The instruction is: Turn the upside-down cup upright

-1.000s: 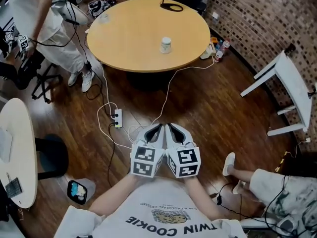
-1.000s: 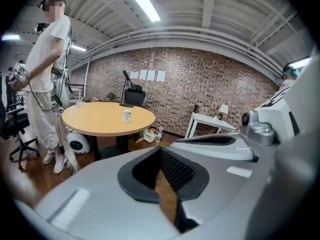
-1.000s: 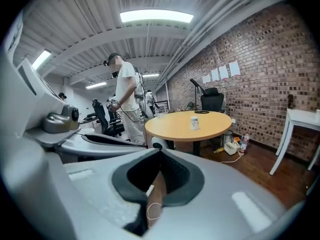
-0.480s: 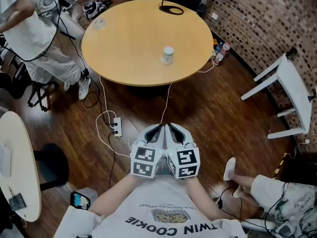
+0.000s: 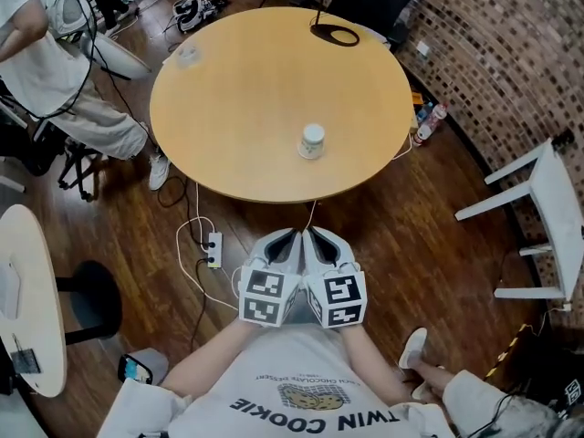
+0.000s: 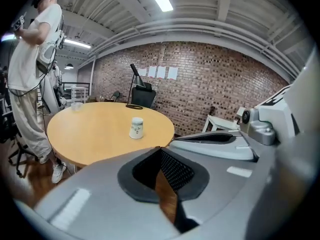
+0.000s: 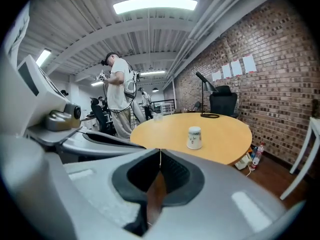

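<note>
White shirt [image 5: 301, 411] printed "TWIN COOKIE", upside-down cup [image 5: 312, 141], print unreadable

Legible print found on one item only: the person's shirt [image 5: 315, 418] reads "TWIN COOKIE" (upside-down in the head view). Smaller line beside it unreadable. Wall papers [image 6: 161, 72] illegible.

The white cup [image 5: 312, 141] stands upside down on the round table [image 5: 237, 99].
</note>
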Tool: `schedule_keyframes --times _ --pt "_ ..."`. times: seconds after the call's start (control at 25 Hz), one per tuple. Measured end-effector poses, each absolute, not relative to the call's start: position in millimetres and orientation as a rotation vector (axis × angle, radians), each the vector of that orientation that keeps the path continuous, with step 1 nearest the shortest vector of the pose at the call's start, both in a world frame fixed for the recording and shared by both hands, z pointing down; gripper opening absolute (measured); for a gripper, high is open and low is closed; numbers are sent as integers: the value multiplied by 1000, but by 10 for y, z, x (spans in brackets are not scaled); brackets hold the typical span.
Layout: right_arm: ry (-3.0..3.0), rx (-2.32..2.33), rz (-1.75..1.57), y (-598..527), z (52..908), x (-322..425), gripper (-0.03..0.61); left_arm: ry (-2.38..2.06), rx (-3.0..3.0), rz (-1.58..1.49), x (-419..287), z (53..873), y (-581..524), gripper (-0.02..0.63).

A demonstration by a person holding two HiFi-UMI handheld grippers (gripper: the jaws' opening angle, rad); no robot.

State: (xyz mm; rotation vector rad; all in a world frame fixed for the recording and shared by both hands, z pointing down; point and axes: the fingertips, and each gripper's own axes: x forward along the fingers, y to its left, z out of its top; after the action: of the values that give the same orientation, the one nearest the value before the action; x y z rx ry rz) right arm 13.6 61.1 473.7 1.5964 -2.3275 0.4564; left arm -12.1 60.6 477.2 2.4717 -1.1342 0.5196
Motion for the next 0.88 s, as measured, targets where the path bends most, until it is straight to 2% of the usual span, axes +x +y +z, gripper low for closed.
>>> schedule_keyframes --times 0.48,0.88 --pt "-2390 1377 385 -458 4847 746 18 -1340 2381 524 398 4746 -411 6" --pt "-2365 1279 324 -1119 4938 704 127 -1383 2357 540 399 4788 -914 6"
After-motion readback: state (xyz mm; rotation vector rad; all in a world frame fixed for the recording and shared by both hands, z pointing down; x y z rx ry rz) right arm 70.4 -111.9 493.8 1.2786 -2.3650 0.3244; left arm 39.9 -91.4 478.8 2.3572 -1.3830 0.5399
